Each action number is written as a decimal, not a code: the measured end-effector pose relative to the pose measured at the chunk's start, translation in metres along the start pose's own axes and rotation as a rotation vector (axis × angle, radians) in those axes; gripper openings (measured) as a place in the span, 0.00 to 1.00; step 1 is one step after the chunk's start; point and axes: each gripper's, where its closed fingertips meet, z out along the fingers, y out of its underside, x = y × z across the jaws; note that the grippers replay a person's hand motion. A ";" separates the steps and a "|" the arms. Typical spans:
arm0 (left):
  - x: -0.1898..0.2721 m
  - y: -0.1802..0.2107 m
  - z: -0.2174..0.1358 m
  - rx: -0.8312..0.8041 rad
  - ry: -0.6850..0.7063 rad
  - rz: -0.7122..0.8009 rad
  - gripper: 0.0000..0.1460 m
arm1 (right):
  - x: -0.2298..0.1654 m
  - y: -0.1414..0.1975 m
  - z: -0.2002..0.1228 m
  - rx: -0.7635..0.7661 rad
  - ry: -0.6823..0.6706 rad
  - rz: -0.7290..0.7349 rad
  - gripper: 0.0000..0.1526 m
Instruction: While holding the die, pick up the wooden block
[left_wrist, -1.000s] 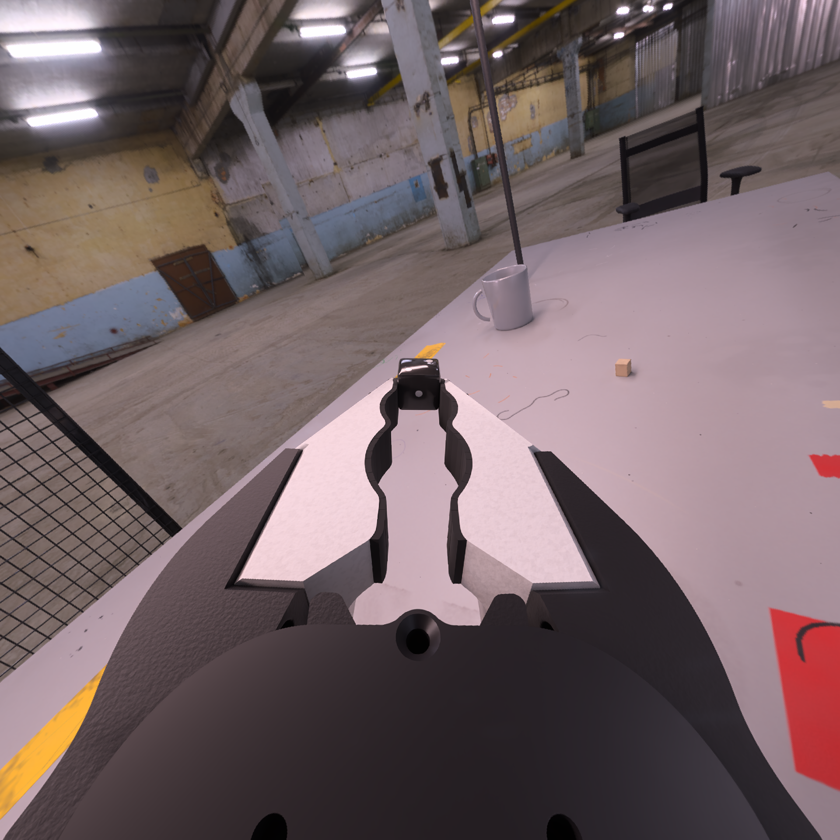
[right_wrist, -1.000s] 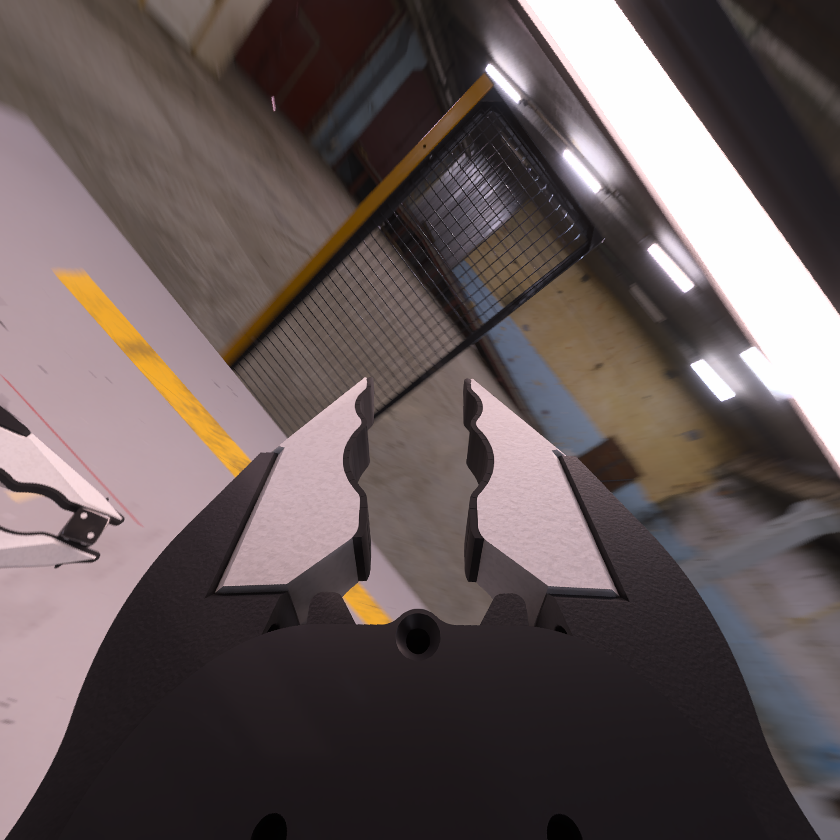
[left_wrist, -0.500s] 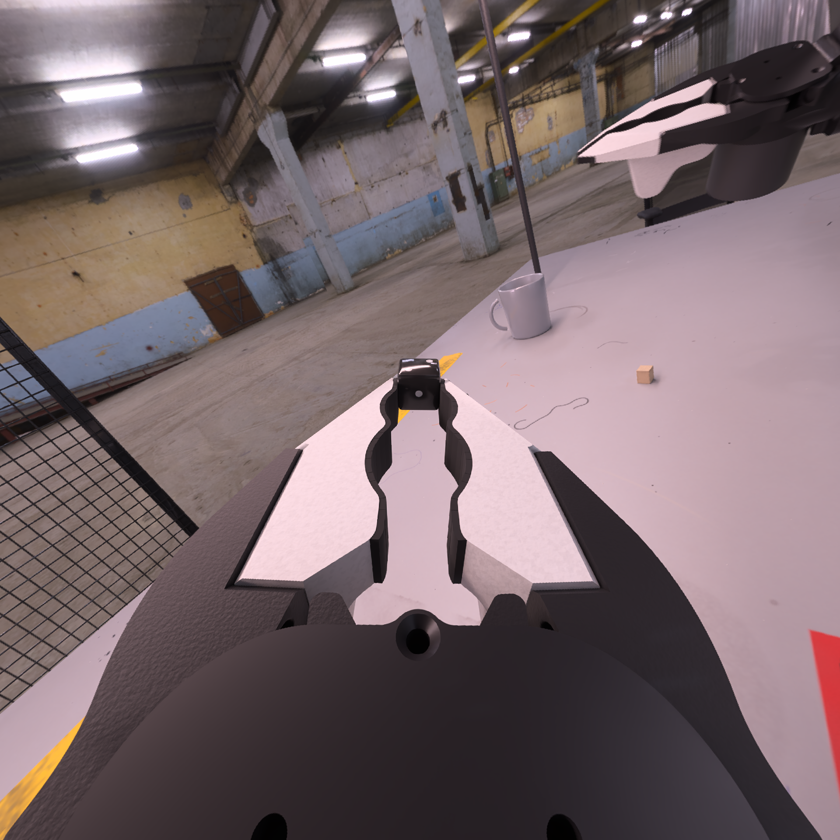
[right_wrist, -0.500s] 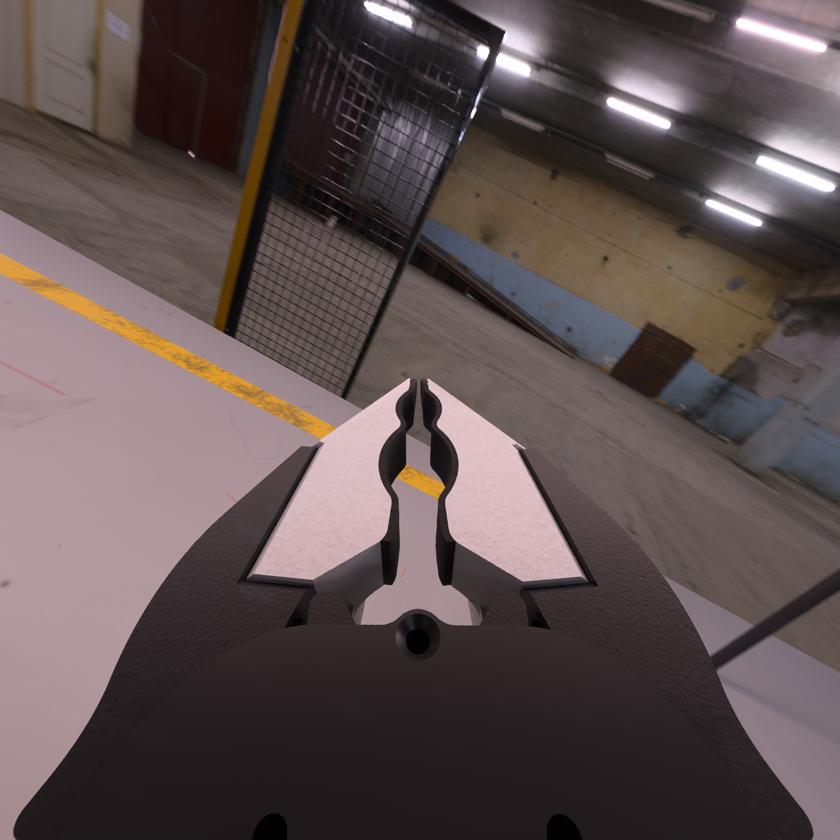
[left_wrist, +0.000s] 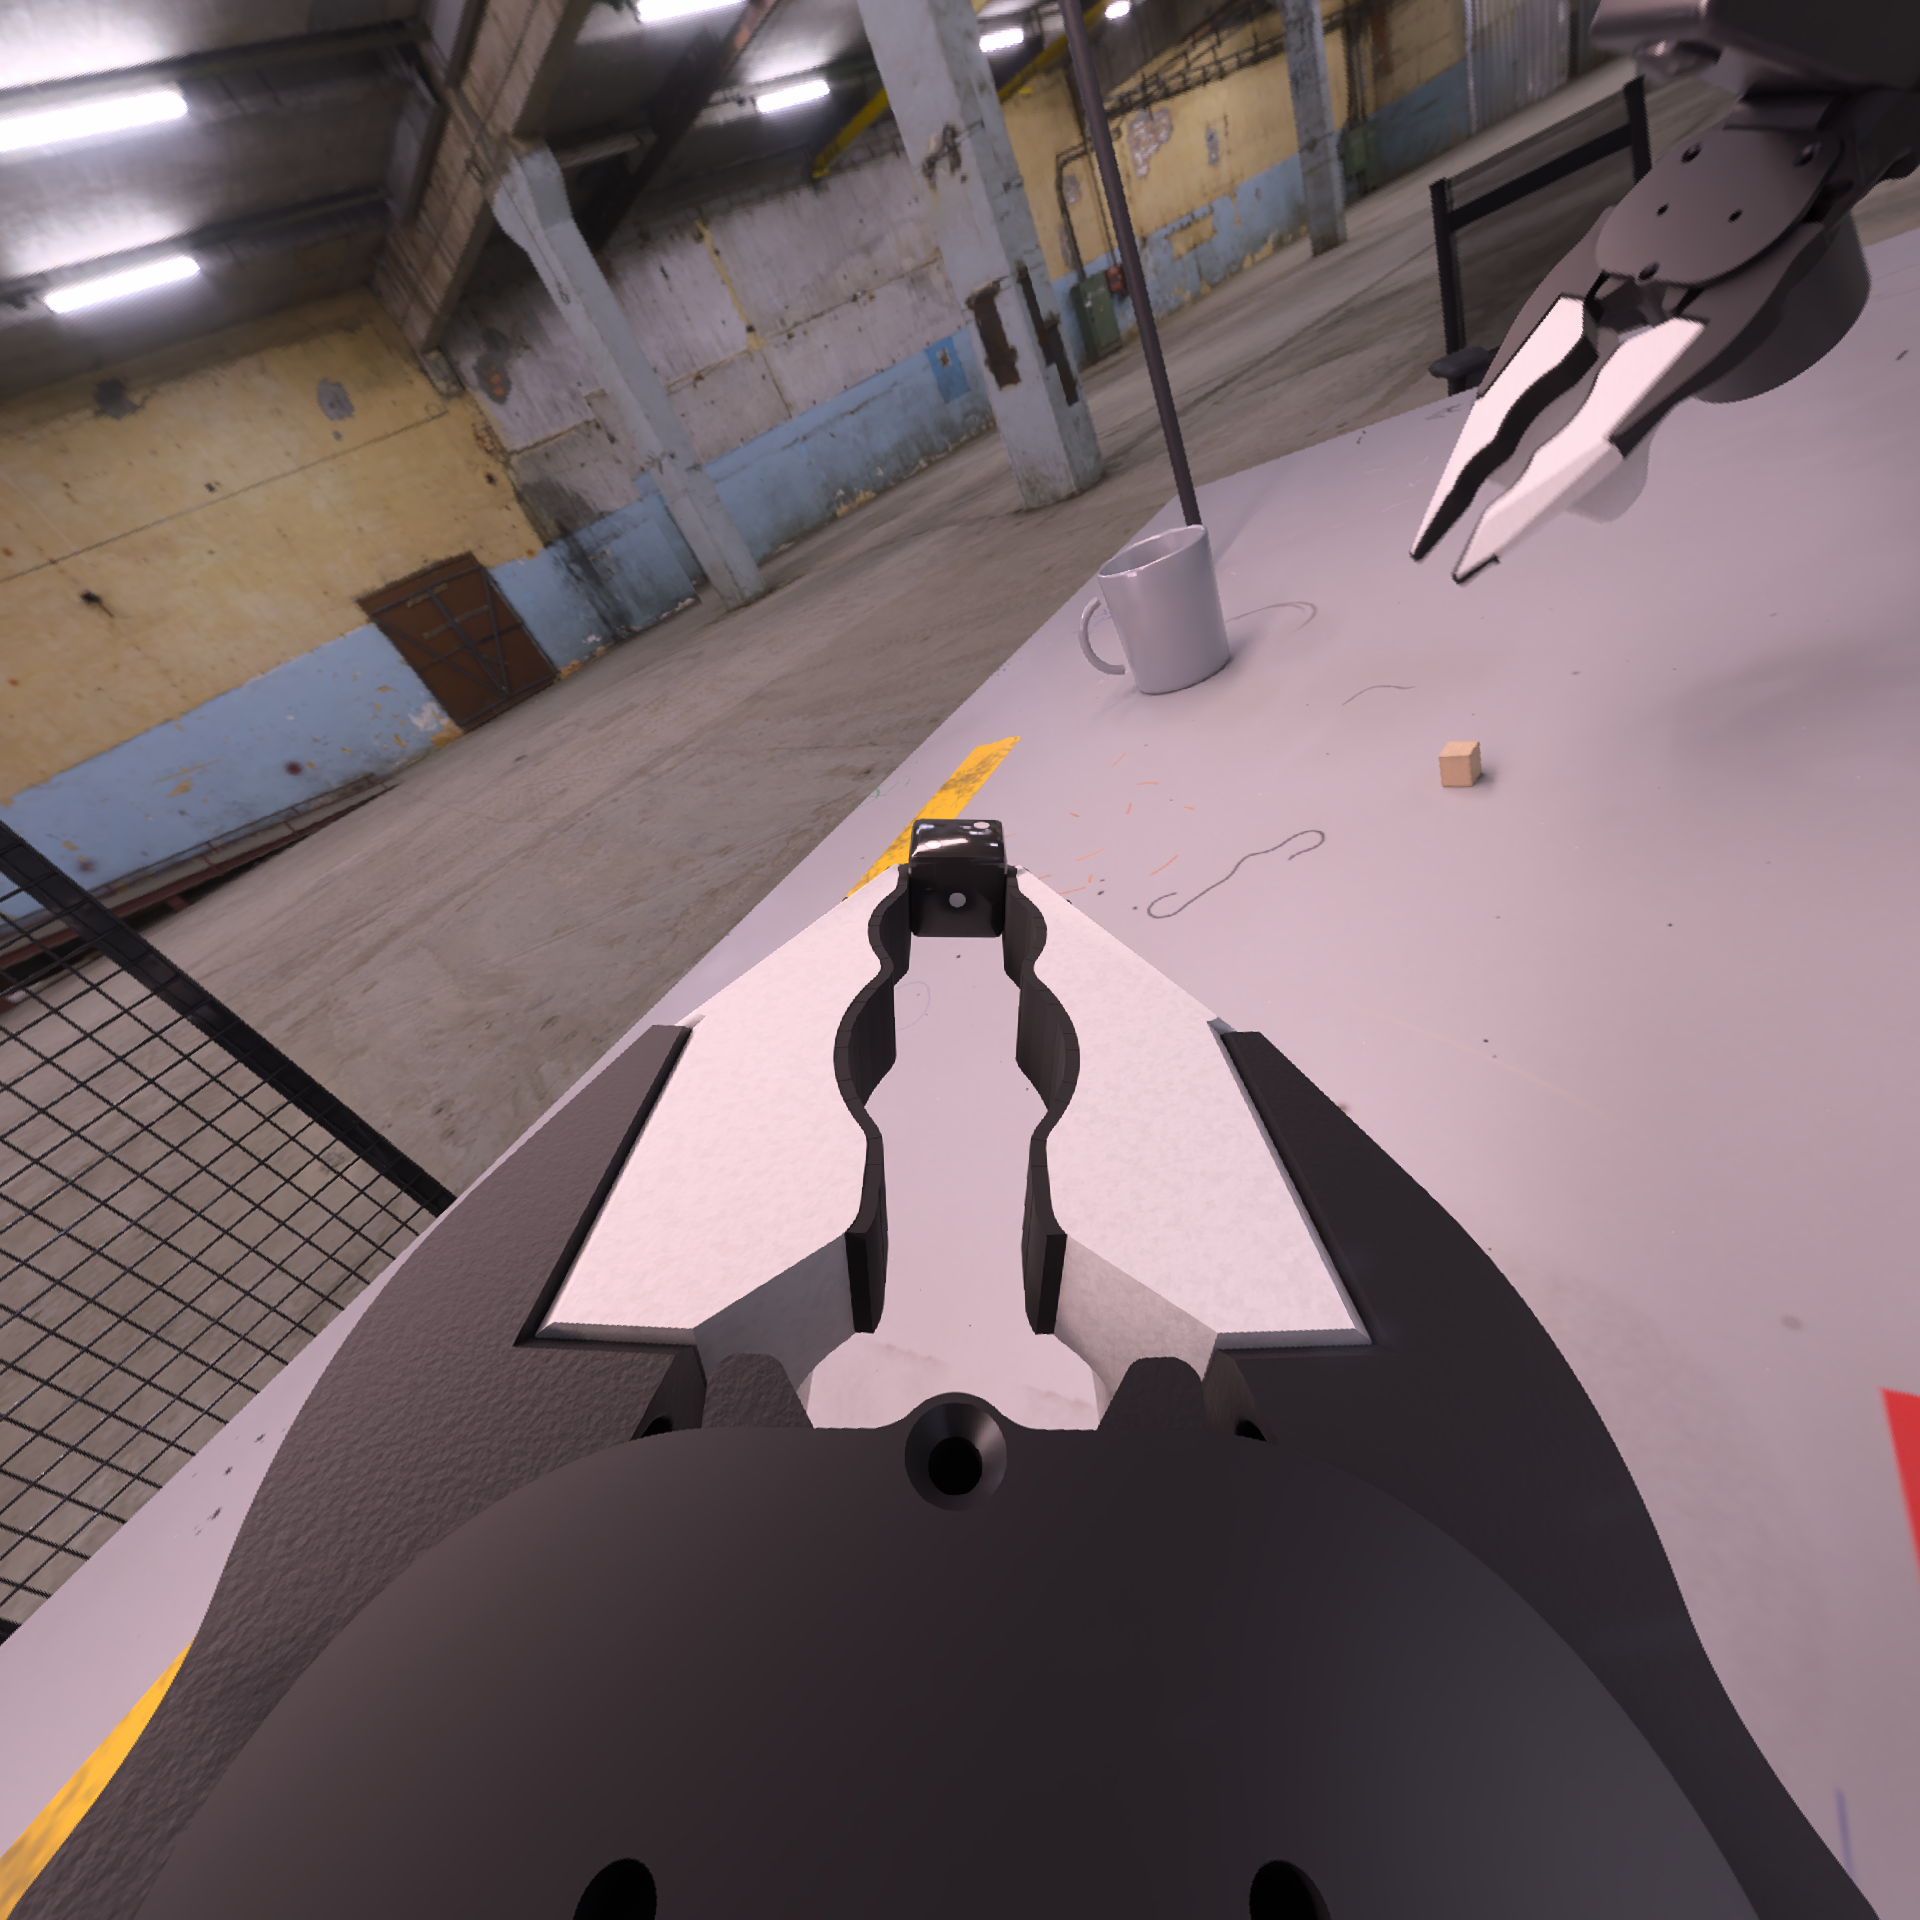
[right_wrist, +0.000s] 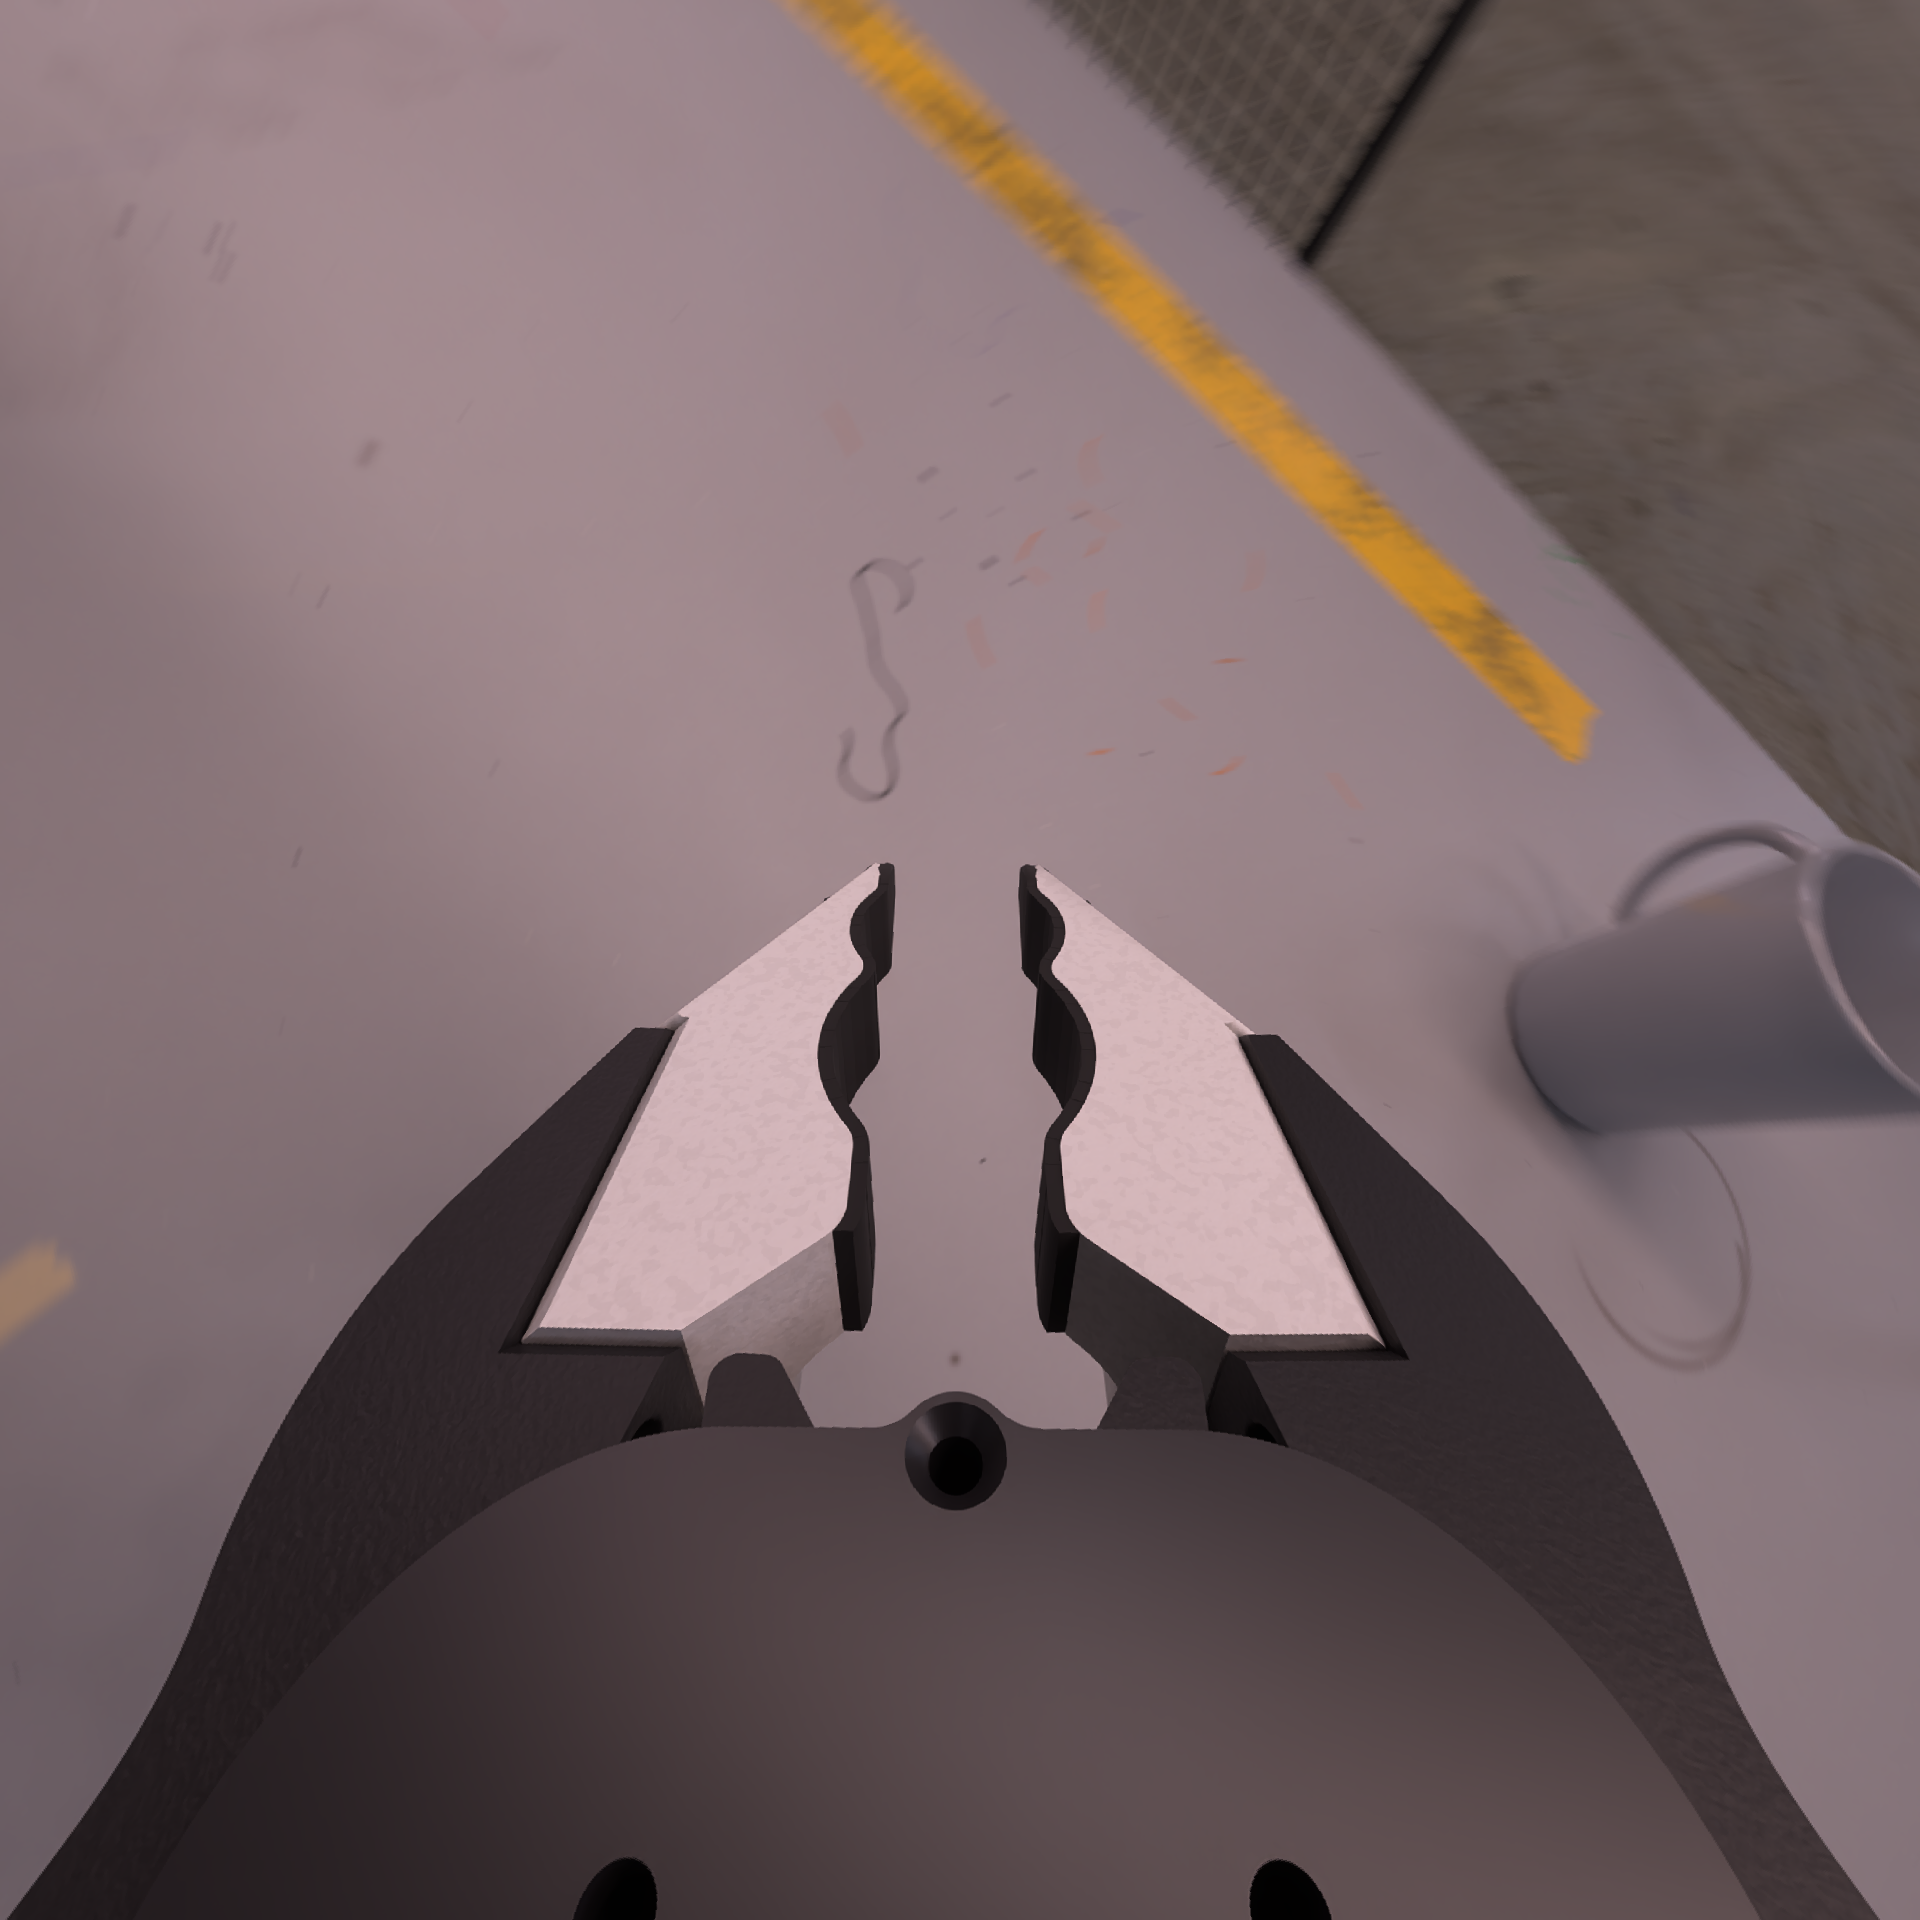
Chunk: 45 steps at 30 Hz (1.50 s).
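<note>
Jaws of left gripper pinch a small glossy black die at the tips, above the grey tabletop edge. Rightward in left wrist view: white ceramic mug, then small tan wooden block lying alone on the table, right gripper hovering above, well apart. Right wrist view: right gripper's jaws part-open w/ nothing between, pointing down at table; mug at right edge, block not visible there.
</note>
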 end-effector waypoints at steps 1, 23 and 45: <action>0.001 0.001 0.001 -0.002 0.006 0.002 0.11 | -0.010 0.007 0.005 -0.031 -0.050 -0.057 0.16; 0.010 -0.009 -0.004 -0.043 0.007 0.142 0.11 | -0.032 0.068 0.054 -0.731 -0.440 -0.421 0.24; -0.018 -0.016 -0.010 -0.126 -0.282 0.373 0.11 | 0.008 -0.085 -0.012 0.311 0.047 -0.074 0.10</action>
